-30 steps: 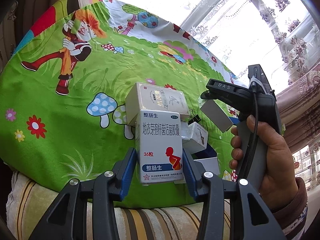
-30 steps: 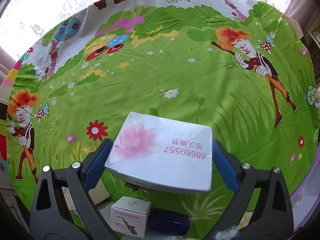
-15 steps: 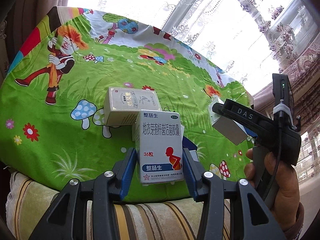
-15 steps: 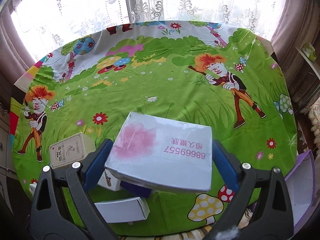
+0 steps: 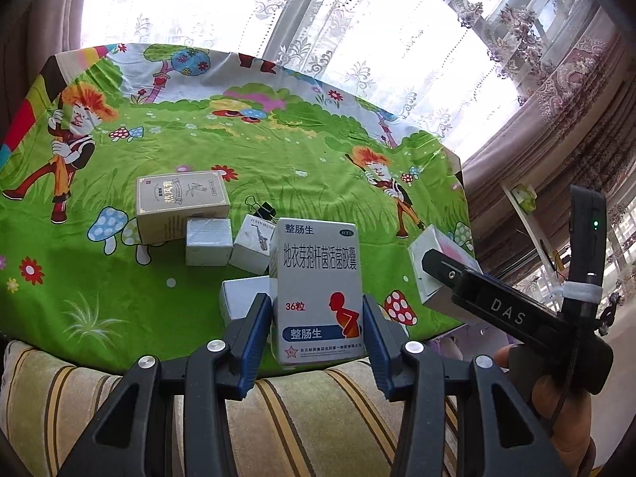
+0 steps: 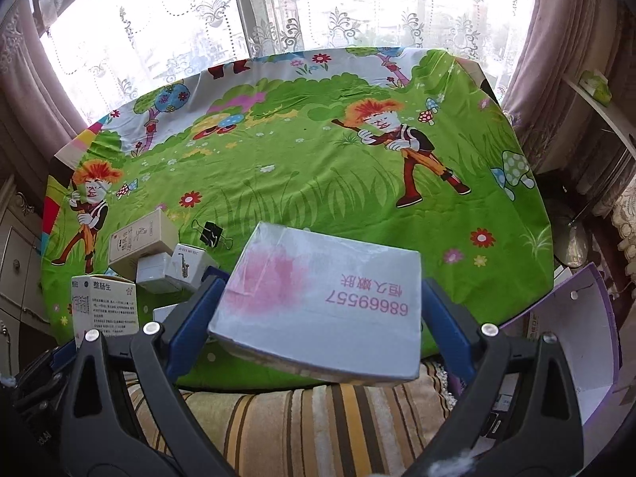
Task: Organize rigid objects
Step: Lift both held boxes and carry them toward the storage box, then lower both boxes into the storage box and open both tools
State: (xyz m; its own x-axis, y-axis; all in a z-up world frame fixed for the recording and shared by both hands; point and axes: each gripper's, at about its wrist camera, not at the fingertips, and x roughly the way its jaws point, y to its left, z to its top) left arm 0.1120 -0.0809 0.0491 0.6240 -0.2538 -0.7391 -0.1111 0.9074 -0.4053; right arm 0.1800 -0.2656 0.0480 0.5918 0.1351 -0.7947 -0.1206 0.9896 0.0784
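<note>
left claw [image 5: 318, 318]: pinching medicine box [image 5: 320, 290], upright, above near surface edge
right claw [image 6: 318, 314]: pinching flat white box [image 6: 326, 302], off the surface [image 6: 318, 183]
small boxes [image 5: 208, 240]: clustered, left-front

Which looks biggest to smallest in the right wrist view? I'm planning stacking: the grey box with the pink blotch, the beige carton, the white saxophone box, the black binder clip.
1. Grey box with pink blotch, though nearness to the camera inflates it.
2. Beige carton.
3. White saxophone box.
4. Black binder clip.
</note>
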